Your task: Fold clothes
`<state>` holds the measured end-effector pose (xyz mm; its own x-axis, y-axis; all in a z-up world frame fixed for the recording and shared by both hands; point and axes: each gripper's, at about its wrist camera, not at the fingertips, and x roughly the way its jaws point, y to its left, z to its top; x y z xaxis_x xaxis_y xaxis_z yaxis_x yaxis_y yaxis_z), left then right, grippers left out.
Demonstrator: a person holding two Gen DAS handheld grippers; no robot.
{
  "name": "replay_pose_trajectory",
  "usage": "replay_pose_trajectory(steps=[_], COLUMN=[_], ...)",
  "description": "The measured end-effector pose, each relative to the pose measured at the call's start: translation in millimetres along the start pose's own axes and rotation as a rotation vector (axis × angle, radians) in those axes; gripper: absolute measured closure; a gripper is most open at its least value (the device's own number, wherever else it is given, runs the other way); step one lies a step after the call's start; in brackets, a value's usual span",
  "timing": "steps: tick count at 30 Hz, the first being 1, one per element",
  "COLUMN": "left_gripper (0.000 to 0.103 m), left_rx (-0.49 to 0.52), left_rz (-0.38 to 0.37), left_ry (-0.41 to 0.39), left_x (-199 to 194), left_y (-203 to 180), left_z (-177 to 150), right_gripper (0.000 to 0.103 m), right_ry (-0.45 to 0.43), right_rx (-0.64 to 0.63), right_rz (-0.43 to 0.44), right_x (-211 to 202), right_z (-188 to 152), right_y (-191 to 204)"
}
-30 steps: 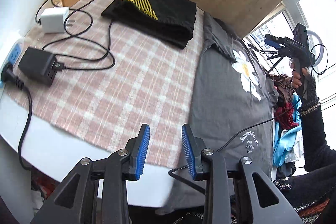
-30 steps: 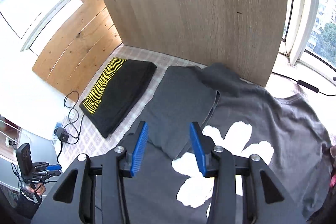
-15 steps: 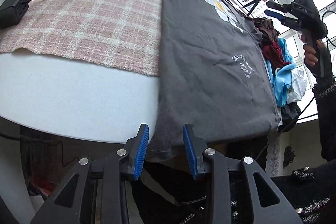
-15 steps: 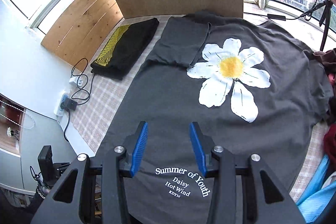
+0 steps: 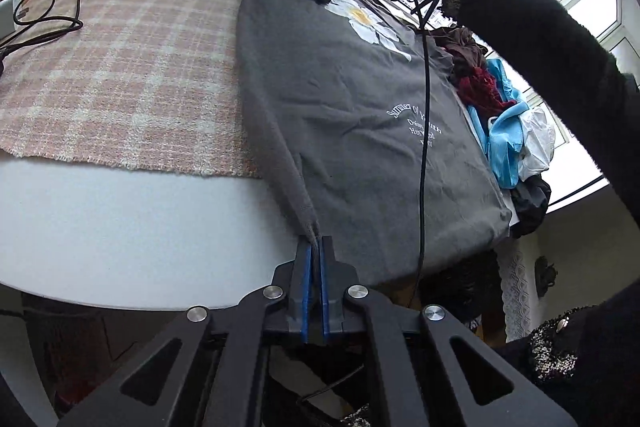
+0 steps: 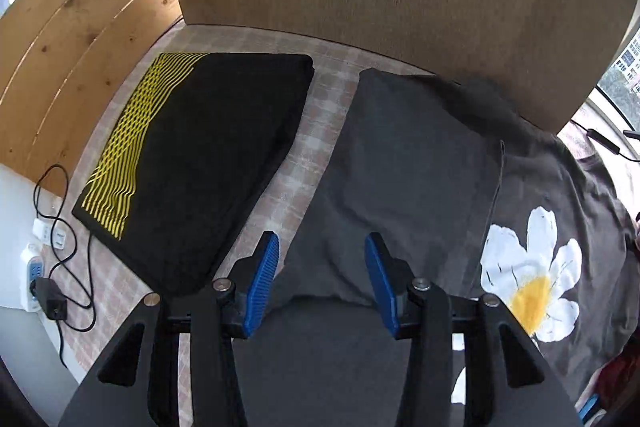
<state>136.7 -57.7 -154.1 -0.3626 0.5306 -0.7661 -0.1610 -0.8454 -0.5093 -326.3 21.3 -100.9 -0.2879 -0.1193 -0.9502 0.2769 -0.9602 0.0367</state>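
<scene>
grey tee, hem corner gripped

i list: white table (image 5: 120, 227) with plaid cloth (image 5: 120, 79); grey daisy t-shirt (image 5: 340, 131) spread flat, one sleeve folded in; folded black garment (image 6: 200, 155) beside it. my left gripper (image 5: 315, 259) pinches the shirt's near corner. my right gripper (image 6: 322, 275) hangs half open over the sleeve, holding nothing.

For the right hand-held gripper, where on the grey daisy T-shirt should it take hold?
Likely the folded-in sleeve edge below the right hand-held gripper, coming from above: it lies flat on the grey daisy T-shirt, while the left hand-held gripper already pinches the hem corner.
</scene>
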Motion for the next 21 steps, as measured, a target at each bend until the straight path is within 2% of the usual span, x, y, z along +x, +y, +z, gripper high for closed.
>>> replay_pose_trajectory(steps=[4, 9, 12, 14, 15, 16, 19, 21], left_gripper=[0.100, 0.100, 0.100, 0.101, 0.101, 0.101, 0.101, 0.101], left_rx=[-0.030, -0.023, -0.022, -0.018, -0.015, -0.011, 0.000, 0.018], left_rz=[-0.003, 0.015, 0.018, 0.023, 0.026, 0.029, 0.038, 0.042], left_ry=[-0.011, -0.028, -0.038, -0.047, -0.052, -0.056, -0.069, -0.073], left_x=[-1.6, 0.3, 3.2, 3.8, 3.7, 3.4, 3.0, 4.0], left_y=[2.2, -10.3, -22.4, -30.7, -35.5, -40.9, -61.1, -78.3], left_z=[0.5, 3.8, 5.9, 7.1, 7.7, 8.5, 10.5, 11.0], right_gripper=[0.059, 0.058, 0.059, 0.067, 0.084, 0.094, 0.096, 0.096], right_ry=[0.064, 0.150, 0.125, 0.108, 0.101, 0.099, 0.063, 0.024], right_rx=[0.022, -0.027, -0.065, -0.089, -0.085, -0.063, 0.014, 0.033], right_rz=[-0.007, -0.062, -0.062, -0.062, -0.047, -0.006, 0.132, 0.191], right_x=[34.5, 57.1, 57.1, 55.2, 53.2, 50.7, 35.5, 20.5], right_z=[24.3, 28.0, 25.3, 22.9, 22.3, 21.8, 17.3, 11.2], right_y=[-0.9, -0.4, 1.0, 1.2, -2.4, -9.3, -37.4, -55.6])
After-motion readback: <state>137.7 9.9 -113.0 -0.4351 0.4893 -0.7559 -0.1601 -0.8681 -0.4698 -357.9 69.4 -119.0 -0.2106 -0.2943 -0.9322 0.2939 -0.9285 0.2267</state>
